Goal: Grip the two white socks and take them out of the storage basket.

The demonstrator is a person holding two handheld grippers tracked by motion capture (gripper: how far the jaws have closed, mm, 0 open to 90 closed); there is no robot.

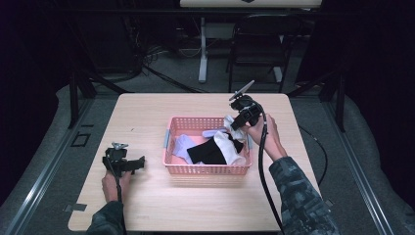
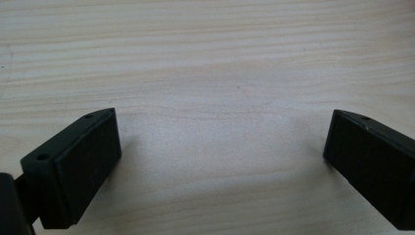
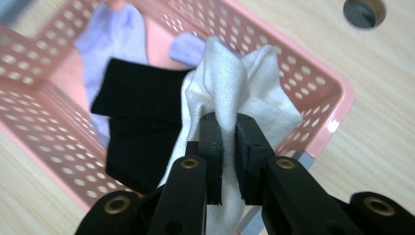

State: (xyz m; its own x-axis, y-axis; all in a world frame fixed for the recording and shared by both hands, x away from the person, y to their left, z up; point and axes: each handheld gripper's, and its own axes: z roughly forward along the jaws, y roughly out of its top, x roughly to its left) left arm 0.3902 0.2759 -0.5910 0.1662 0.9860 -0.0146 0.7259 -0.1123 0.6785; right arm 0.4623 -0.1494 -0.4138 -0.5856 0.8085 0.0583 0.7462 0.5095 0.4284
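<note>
A pink perforated basket (image 1: 172,123) (image 3: 313,78) sits at the middle of the wooden table (image 1: 147,112). Inside it lie a black sock (image 1: 206,152) (image 3: 132,122), a lavender sock (image 1: 182,145) (image 3: 110,34) and a white sock (image 1: 229,143) (image 3: 230,83). My right gripper (image 1: 234,123) (image 3: 229,122) hangs over the basket's right rim, shut on the white sock, whose top is lifted and bunched between the jaws. My left gripper (image 1: 141,162) (image 2: 220,142) rests low on the table left of the basket, open, with bare wood between its jaws.
A round cable hole (image 3: 363,11) is cut in the table beyond the basket in the right gripper view. Behind the table stand a black chair (image 1: 259,44) and a white desk leg (image 1: 202,49). Metal floor rails (image 1: 39,166) run along both sides.
</note>
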